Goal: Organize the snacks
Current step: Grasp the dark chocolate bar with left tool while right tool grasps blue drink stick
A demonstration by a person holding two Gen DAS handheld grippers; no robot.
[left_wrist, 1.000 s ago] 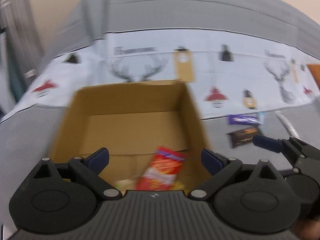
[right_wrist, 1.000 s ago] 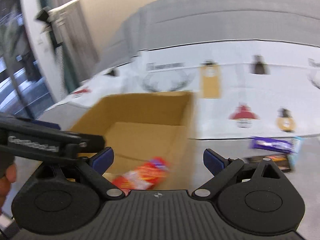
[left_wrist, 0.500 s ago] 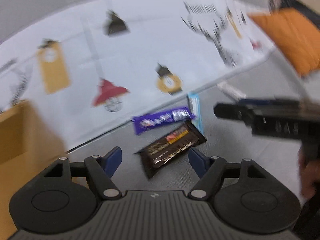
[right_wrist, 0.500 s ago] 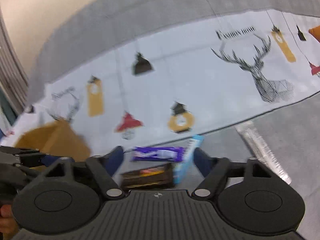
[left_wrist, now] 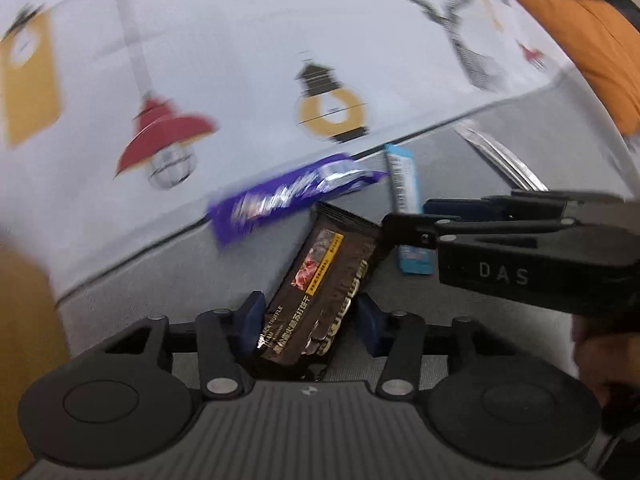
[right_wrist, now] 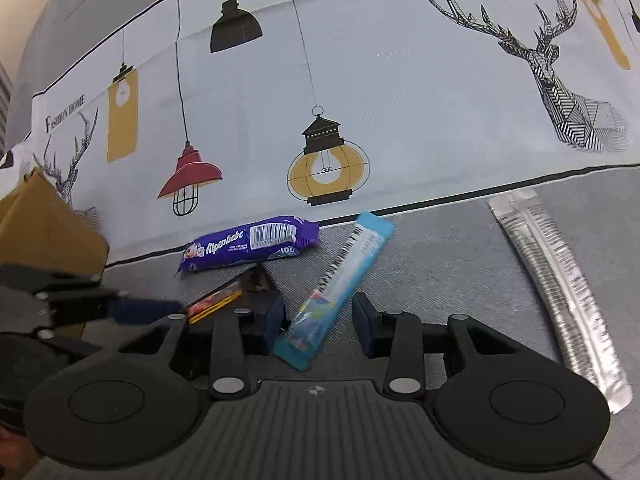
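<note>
A dark brown chocolate bar (left_wrist: pixel 320 292) lies on the grey cloth. My left gripper (left_wrist: pixel 310 322) straddles its near end, jaws partly open, pads close to its sides. A light blue snack stick (right_wrist: pixel 334 292) lies to its right; my right gripper (right_wrist: pixel 320 322) is open around its near end. A purple Alpenliebe candy pack (right_wrist: pixel 250 248) lies just beyond both and shows blurred in the left wrist view (left_wrist: pixel 288 196). The right gripper appears from the side in the left wrist view (left_wrist: pixel 500 232).
The cardboard box (right_wrist: pixel 44 224) stands at the left. A long silver packet (right_wrist: pixel 560 280) lies at the right on the grey cloth. A white cloth printed with lamps and deer (right_wrist: pixel 360 100) covers the far part. An orange cushion (left_wrist: pixel 580 48) is far right.
Both grippers swung from the box to the snacks on the right and dropped low. The left now straddles the chocolate bar, the right the blue stick, with jaws narrower.
</note>
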